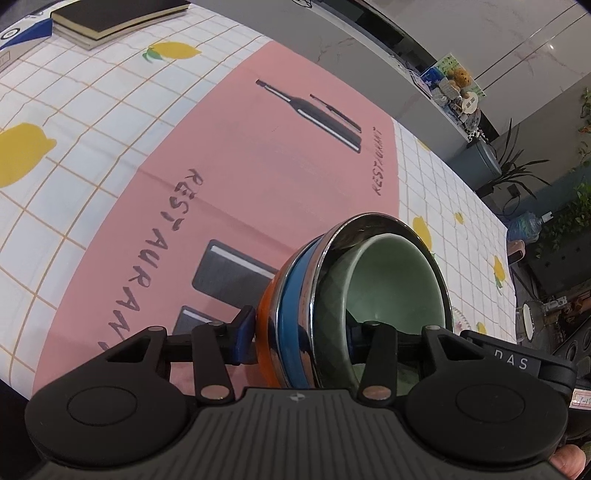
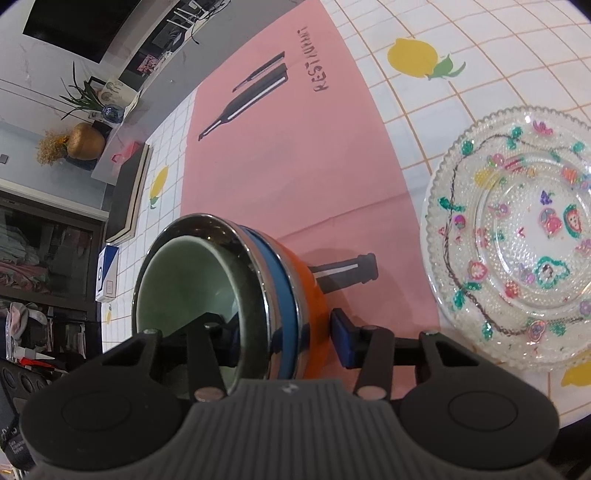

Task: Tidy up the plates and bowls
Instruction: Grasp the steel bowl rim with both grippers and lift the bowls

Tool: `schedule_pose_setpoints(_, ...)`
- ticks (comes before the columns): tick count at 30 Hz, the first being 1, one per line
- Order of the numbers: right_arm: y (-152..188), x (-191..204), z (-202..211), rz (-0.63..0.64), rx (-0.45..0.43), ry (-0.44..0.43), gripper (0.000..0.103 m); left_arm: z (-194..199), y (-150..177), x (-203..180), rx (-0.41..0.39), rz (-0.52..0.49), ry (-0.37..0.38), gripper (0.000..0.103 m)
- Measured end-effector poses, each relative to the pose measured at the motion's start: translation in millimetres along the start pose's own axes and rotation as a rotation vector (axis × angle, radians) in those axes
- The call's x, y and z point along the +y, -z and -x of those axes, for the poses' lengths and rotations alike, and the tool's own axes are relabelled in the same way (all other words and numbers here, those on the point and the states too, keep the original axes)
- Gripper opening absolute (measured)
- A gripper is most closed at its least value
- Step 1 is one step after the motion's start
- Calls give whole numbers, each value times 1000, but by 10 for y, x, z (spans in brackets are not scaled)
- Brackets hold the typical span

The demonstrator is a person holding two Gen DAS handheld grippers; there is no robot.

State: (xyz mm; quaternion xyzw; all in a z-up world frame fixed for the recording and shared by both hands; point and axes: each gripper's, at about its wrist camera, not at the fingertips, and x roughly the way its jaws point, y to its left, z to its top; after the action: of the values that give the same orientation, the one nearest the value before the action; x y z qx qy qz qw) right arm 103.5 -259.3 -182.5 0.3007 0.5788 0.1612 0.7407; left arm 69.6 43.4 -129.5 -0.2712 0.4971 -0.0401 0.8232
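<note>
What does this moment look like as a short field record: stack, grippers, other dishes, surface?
stack: nested bowls, green ceramic bowl innermost, then shiny metal, blue, orange outermost
left gripper: closed across the stack's rim, one finger inside the green bowl, one outside on the orange
right gripper: grips the opposite rim the same way
glass plate: painted, flat on the tablecloth, apart from the stack
surface: pink placemat over lemon-print tablecloth
books: far corner

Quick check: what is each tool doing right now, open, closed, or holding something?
Left tool: closed on the wall of the nested bowl stack, one finger inside, one outside.
Right tool: closed on the same stack's opposite wall.
</note>
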Motion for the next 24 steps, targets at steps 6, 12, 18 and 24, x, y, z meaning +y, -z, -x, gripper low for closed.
schedule_pose_setpoints(6, -81, -112, 259, -19, -31, 1, 46, -8, -11, -291, 10, -37, 20, 51)
schedule_pose_setpoints(12, -221, -370, 655, -54, -84, 22, 46, -142, 2, -734, 43, -88, 71, 51)
schedule_pose_setpoints(18, -349, -688, 1051, -97, -145, 63, 46, -367, 70, -1199, 96, -146, 129, 51)
schedule_pose_setpoints(24, -393, -966, 1221, -140, -158, 95, 46, -612, 166, -1445, 155, -175, 142, 51)
